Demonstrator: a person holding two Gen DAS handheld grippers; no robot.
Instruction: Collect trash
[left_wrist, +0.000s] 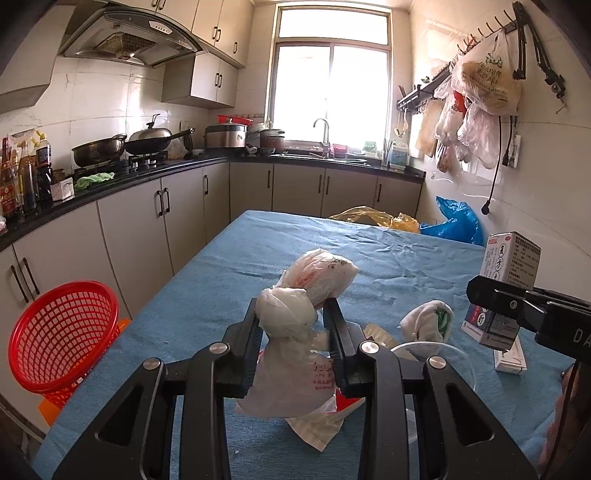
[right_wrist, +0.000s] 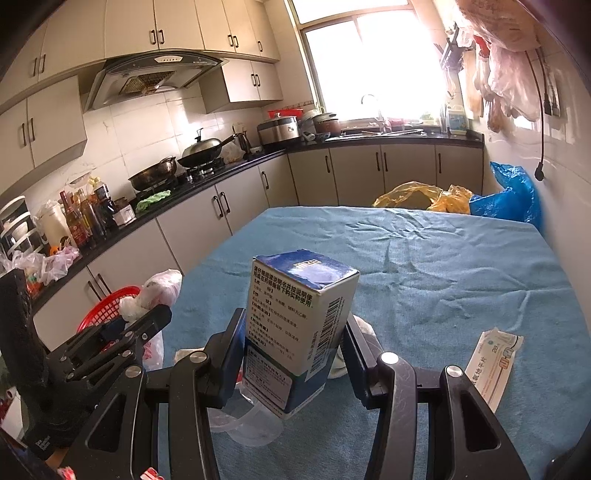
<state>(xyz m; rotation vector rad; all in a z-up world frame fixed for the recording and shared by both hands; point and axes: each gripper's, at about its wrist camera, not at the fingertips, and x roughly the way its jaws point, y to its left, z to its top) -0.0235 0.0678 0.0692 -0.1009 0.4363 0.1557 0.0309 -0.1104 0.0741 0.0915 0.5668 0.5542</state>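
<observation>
Left wrist view: left claw (left_wrist: 291, 325) is clamped on a knotted white plastic bag (left_wrist: 286, 332); the bag's printed tail hangs down between the fingers, and it looks lifted clear of the blue tablecloth (left_wrist: 207, 295).

Basket: red mesh basket (left_wrist: 62, 336) sits well off to the claw's left, below the table edge. Pretty sure that's where the trash goes.

Ahead of that claw: another tied bag bundle (left_wrist: 323, 275), crinkly and translucent, lies on the cloth just beyond the fingertips.

To its right: a wadded white-and-green wrapper (left_wrist: 428, 321) and a clear plastic lid (left_wrist: 436, 360), both on the cloth.

Right wrist view: right claw (right_wrist: 295, 332) is gripping a medicine carton (right_wrist: 299, 317), stiff cardboard, white and blue with a barcode, standing upright between the fingers.

Right of that claw: a flat paper packet (right_wrist: 495, 365) lies on the cloth, not picked up yet.

How I'd do it: swing the left bag over the basket's mouth before letting go, since limp film can snag on the pads. The carton is rigid, so it'll drop clean, but carry it across above the table clutter.
</observation>
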